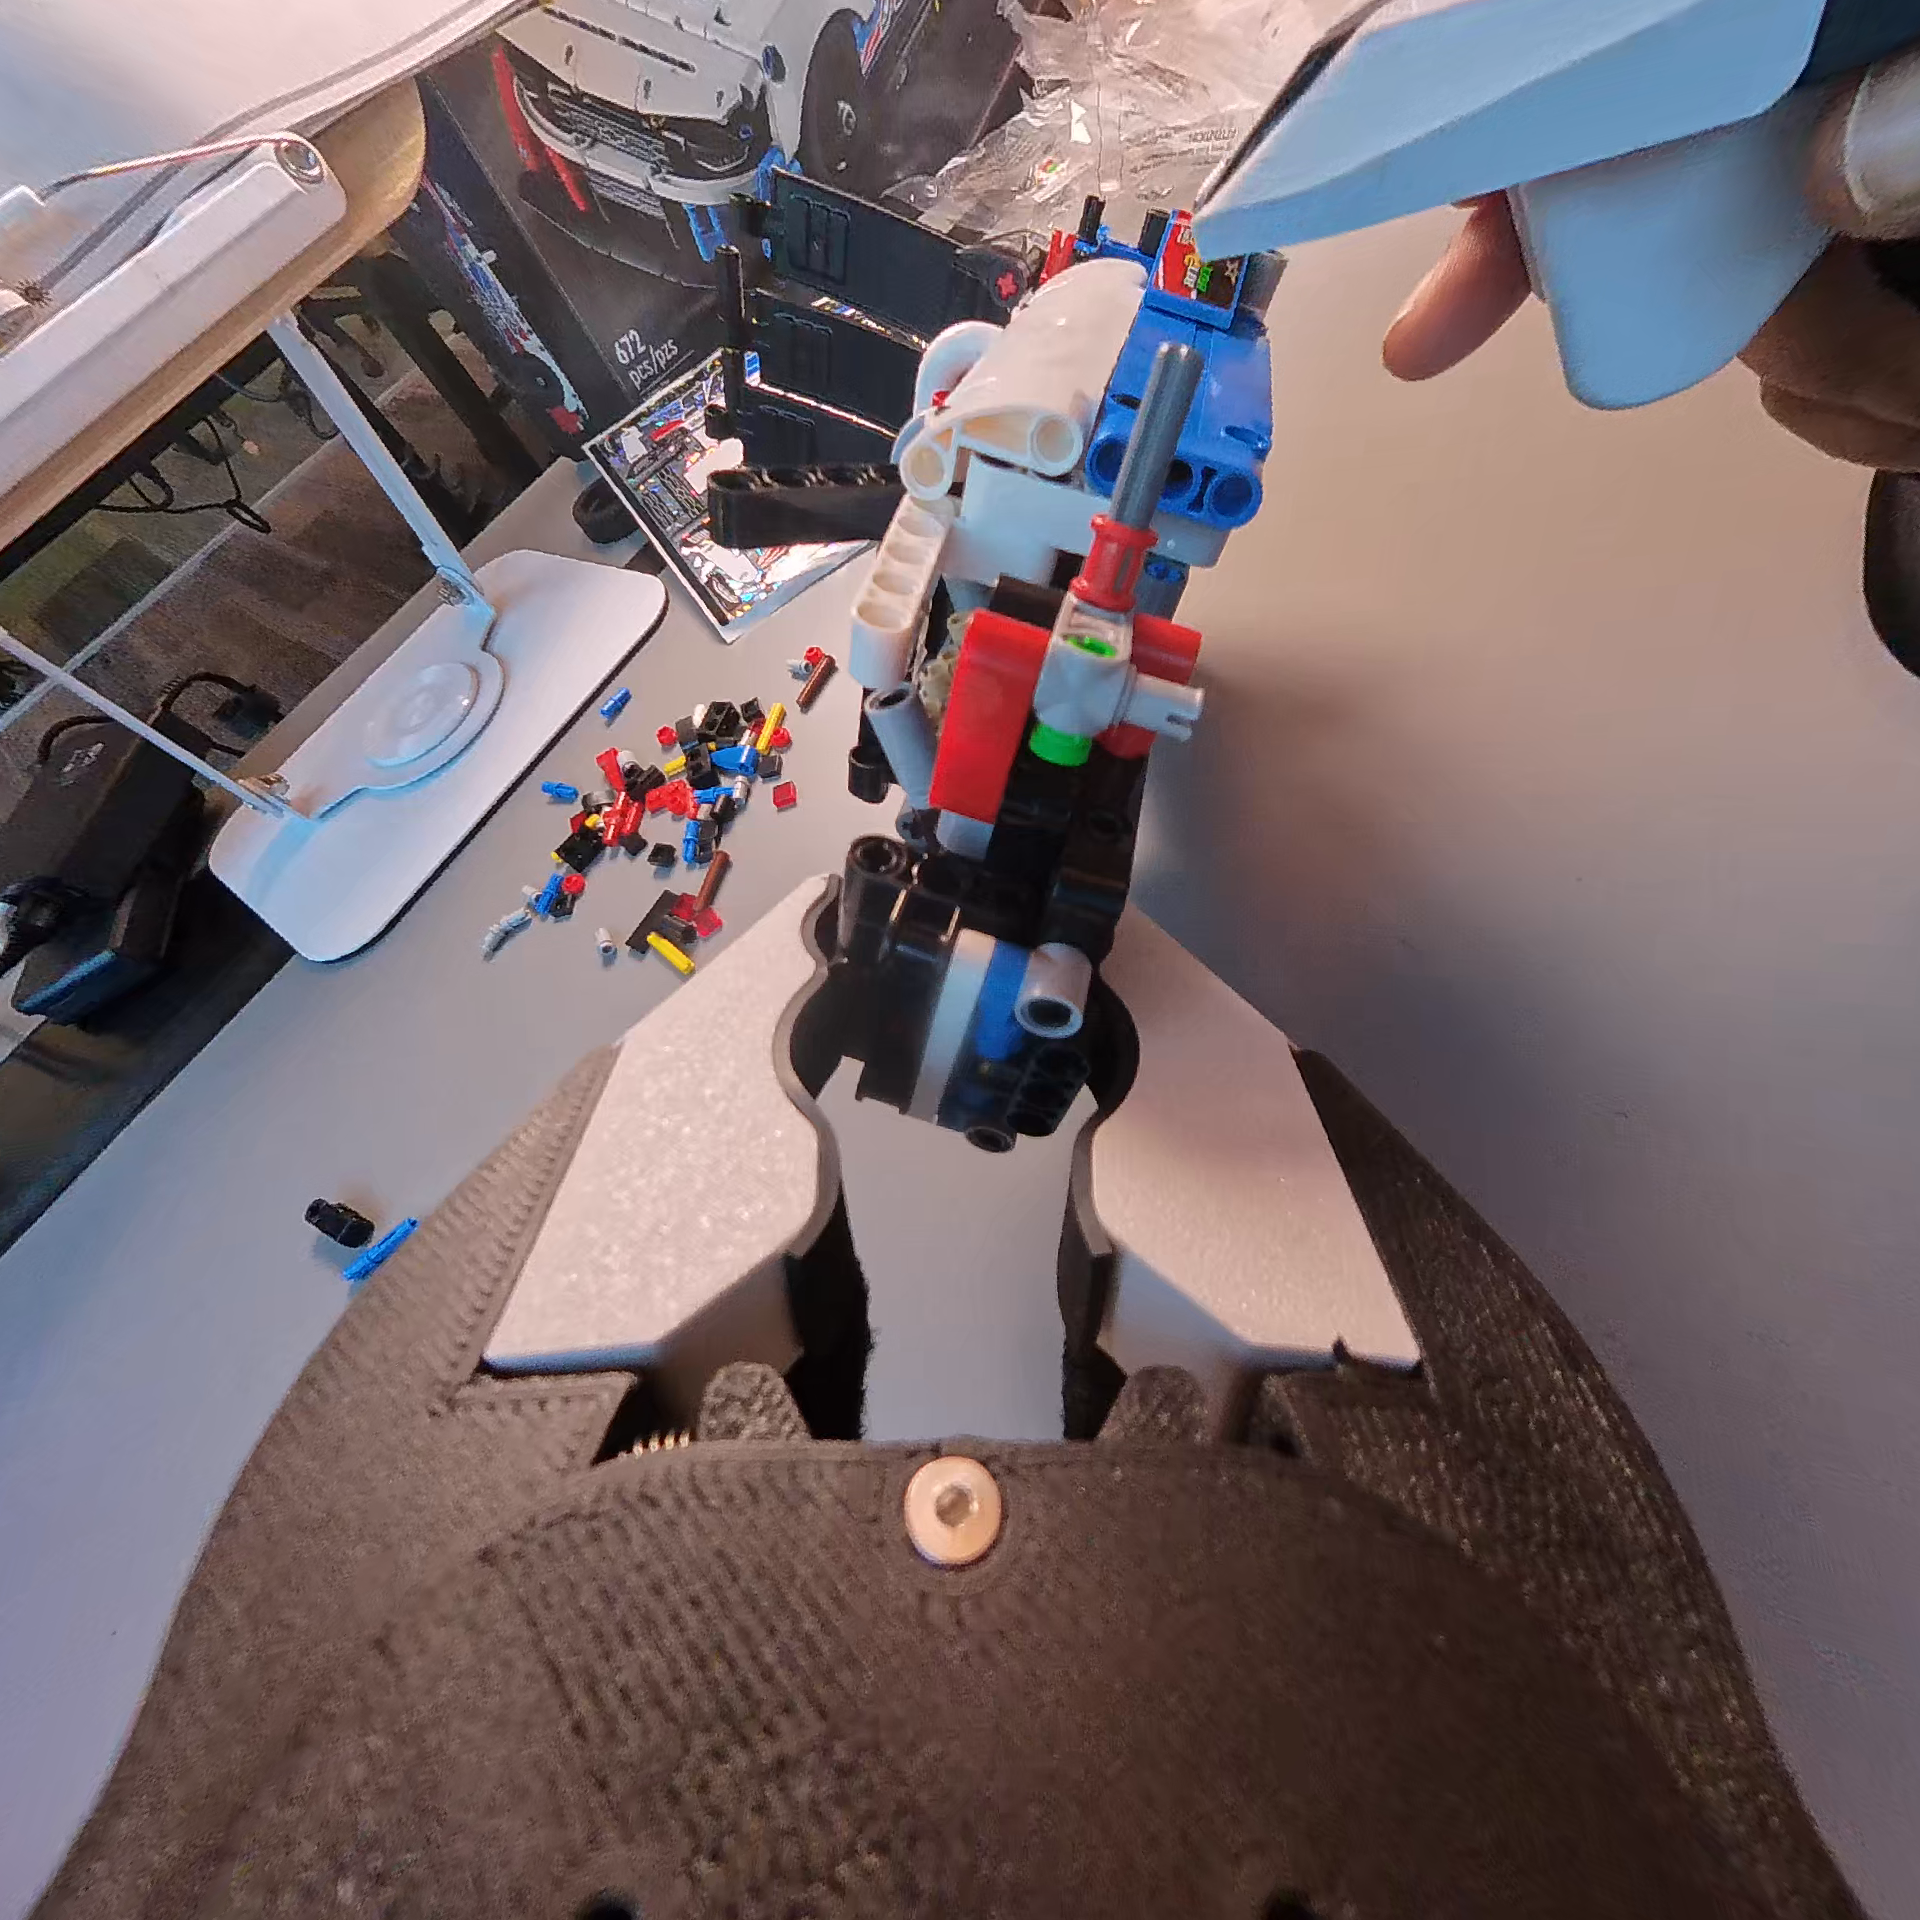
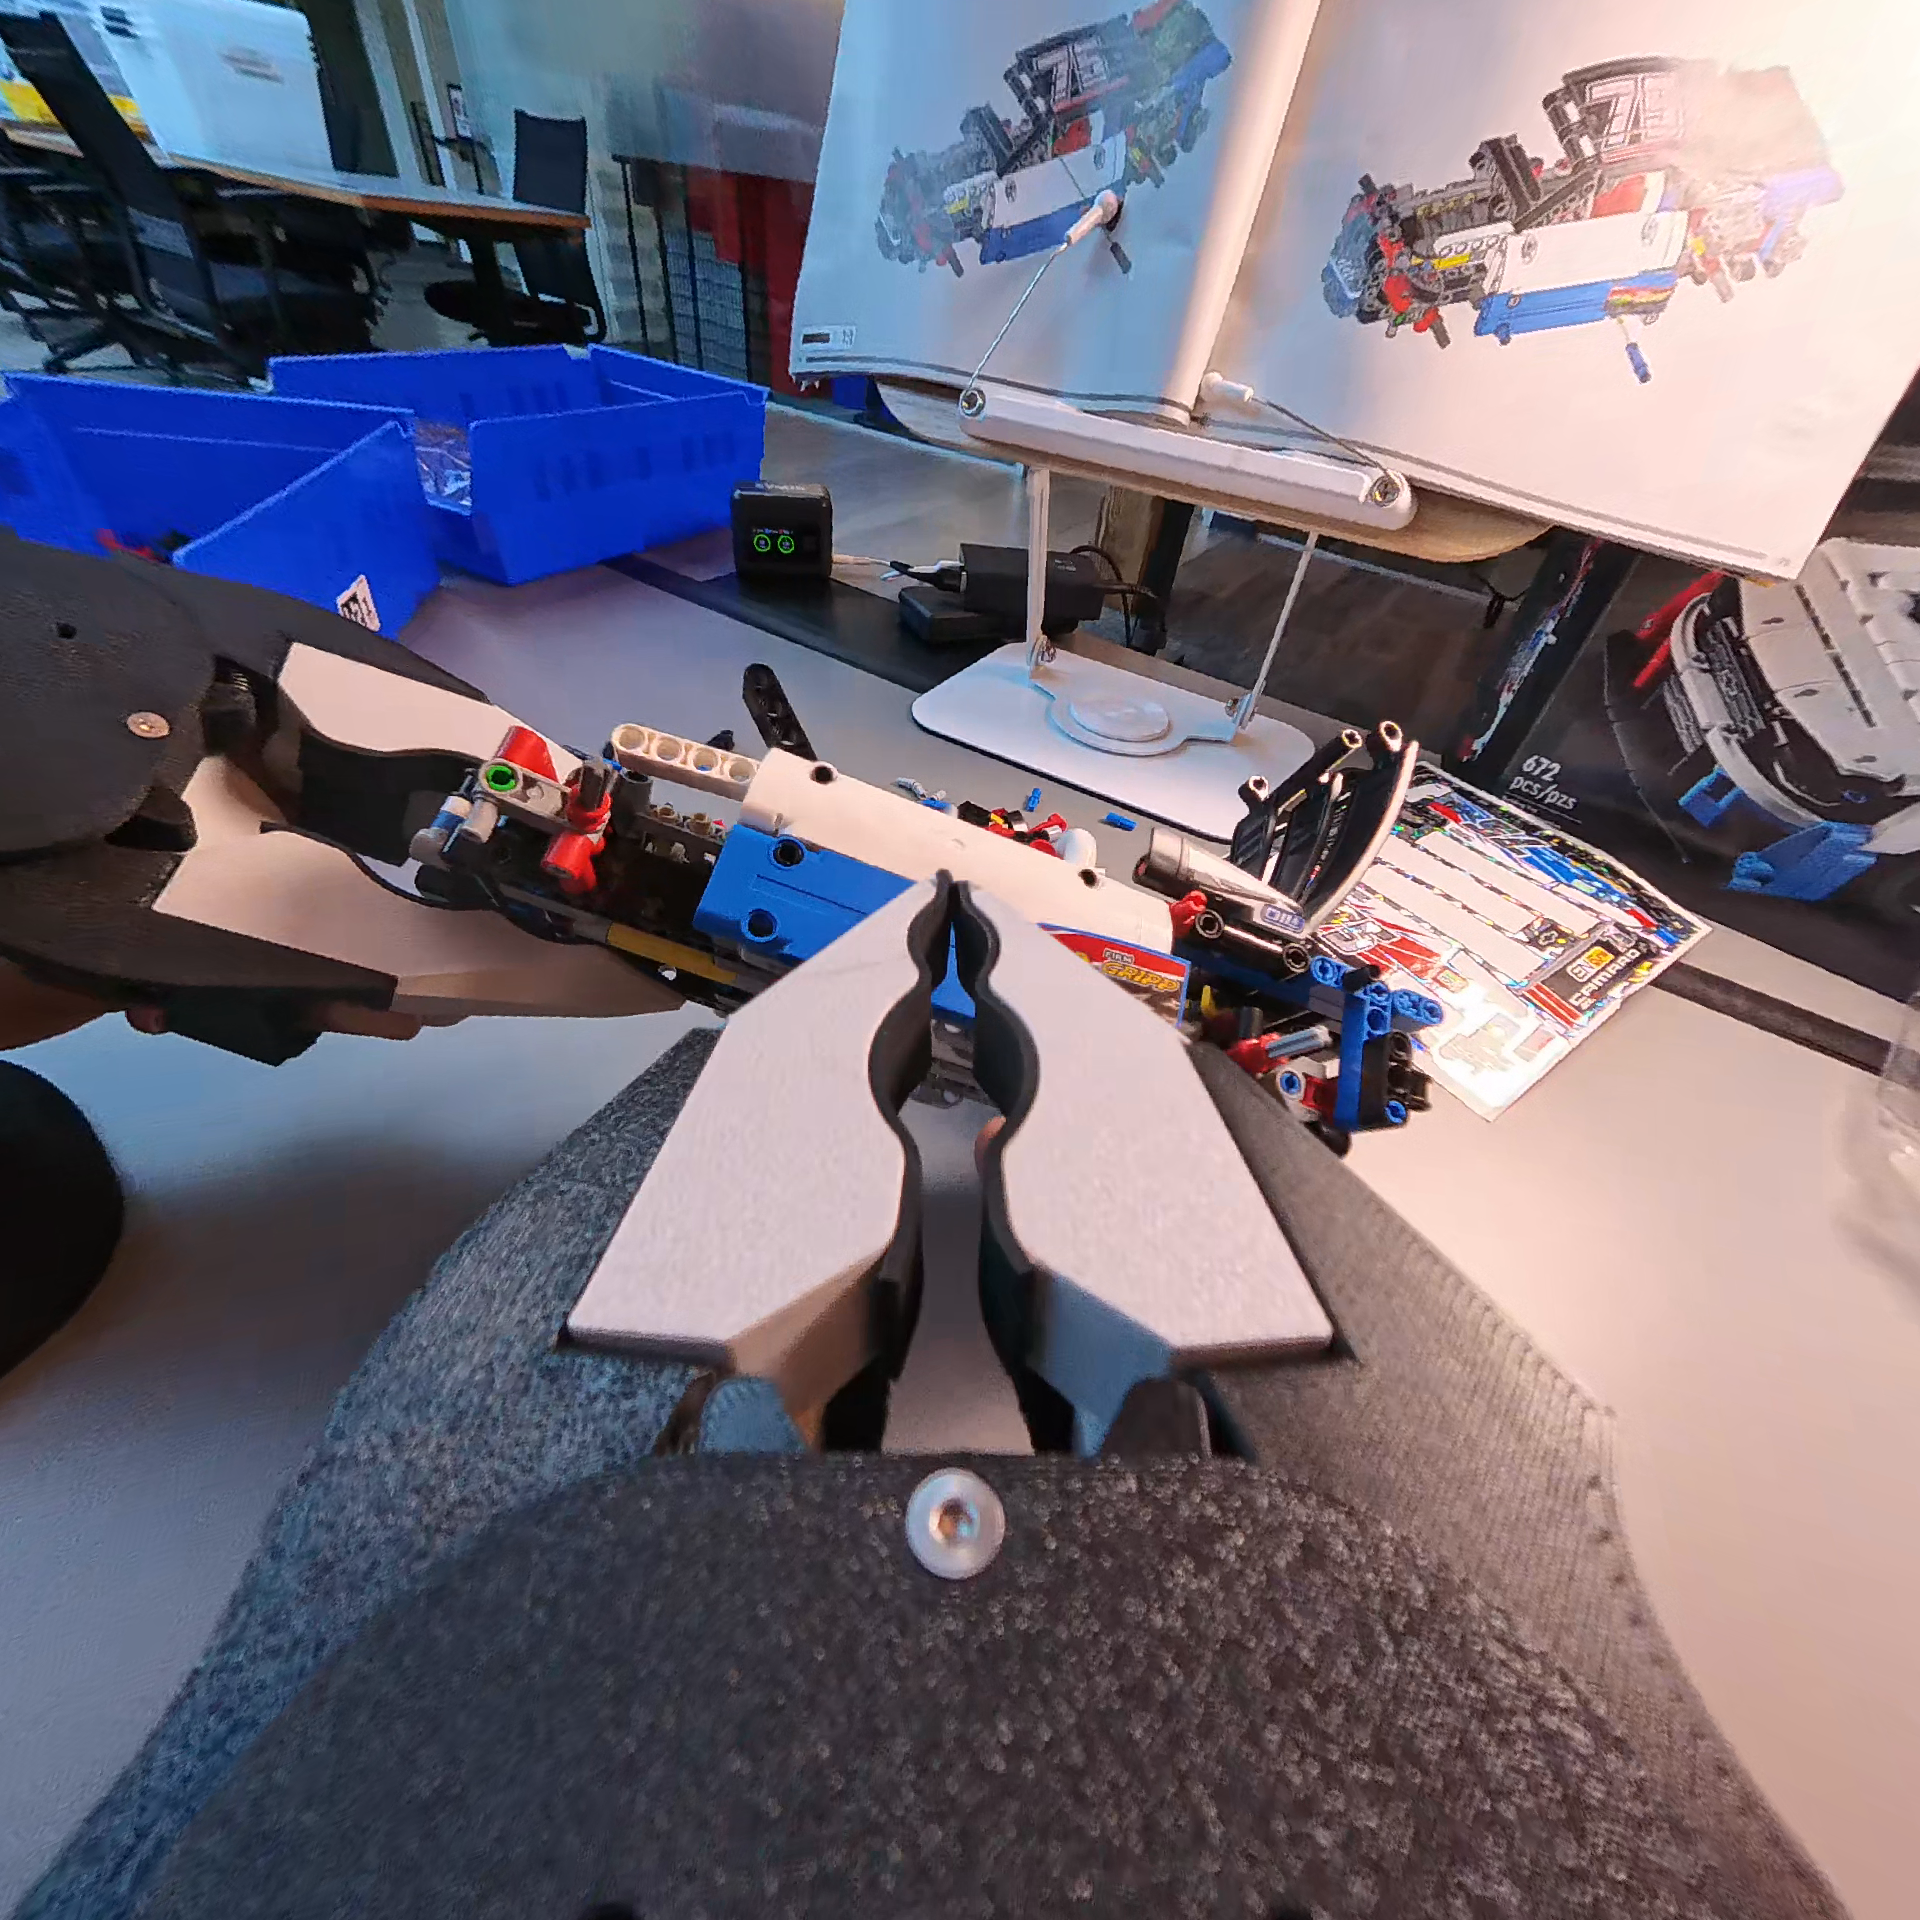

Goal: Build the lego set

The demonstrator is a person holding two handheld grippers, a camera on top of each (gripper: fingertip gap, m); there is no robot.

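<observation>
A partly built lego car (image 1: 1049,582) of white, blue, red and black parts hangs above the grey table (image 1: 1507,883). My left gripper (image 1: 977,966) is shut on its black end and holds it with the length pointing away. In the right wrist view the car (image 2: 810,883) lies crosswise, with the left gripper (image 2: 499,873) clamped on its left end. My right gripper (image 2: 945,894) is shut, fingertips together, touching the car's blue side next to a sticker. In the left wrist view the right gripper (image 1: 1236,234) tip touches the car's far end.
A pile of loose small pieces (image 1: 675,800) lies left of the car, with a sticker sheet (image 2: 1507,966), a black slatted part (image 2: 1320,821) and the set's box (image 2: 1714,727) behind. An instruction booklet (image 2: 1351,208) stands on a white stand (image 1: 416,748). Blue bins (image 2: 416,468) sit far left. Spacing between my two grippers at the tips: around 11 cm.
</observation>
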